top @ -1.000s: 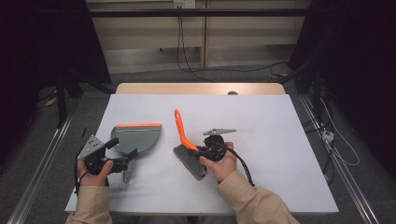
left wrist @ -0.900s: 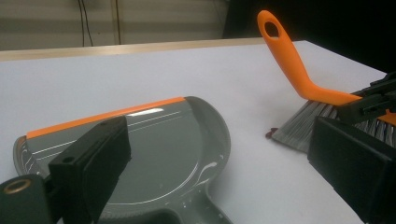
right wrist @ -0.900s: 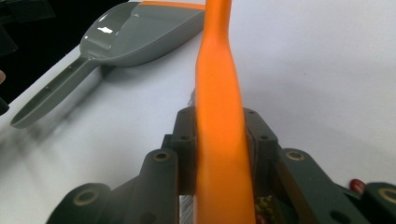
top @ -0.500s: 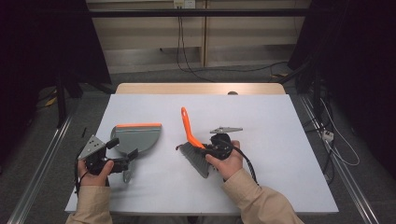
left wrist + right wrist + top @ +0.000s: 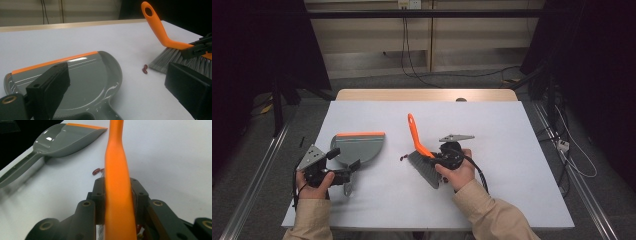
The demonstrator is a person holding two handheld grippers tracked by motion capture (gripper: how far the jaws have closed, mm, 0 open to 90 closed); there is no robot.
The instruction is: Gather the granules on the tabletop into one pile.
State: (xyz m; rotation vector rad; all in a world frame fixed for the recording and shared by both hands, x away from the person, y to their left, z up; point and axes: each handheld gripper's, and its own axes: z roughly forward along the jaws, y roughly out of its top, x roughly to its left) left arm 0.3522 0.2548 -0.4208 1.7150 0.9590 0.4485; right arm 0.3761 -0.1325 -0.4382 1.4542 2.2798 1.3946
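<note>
A grey dustpan (image 5: 359, 147) with an orange lip lies flat at the table's left, its handle pointing toward the person. My left gripper (image 5: 344, 160) is open, its jaws either side of the pan's handle (image 5: 100, 113) without pressing on it. A hand brush (image 5: 414, 132) with an orange handle and grey bristles (image 5: 424, 170) stands tilted at the table's middle. My right gripper (image 5: 438, 159) is shut on the brush handle (image 5: 116, 182) just above the bristles. Two small red beans (image 5: 403, 158) lie on the table between pan and brush, by the bristle tips (image 5: 160, 62).
The white tabletop (image 5: 512, 130) has open room to the right and at the back. A wooden strip (image 5: 427, 94) runs along the far edge, with a small dark object (image 5: 460, 99) on it. The right gripper's cable (image 5: 479, 175) trails beside the forearm.
The right gripper has carried the brush a little to the right. The left gripper and the dustpan have stayed where they were.
</note>
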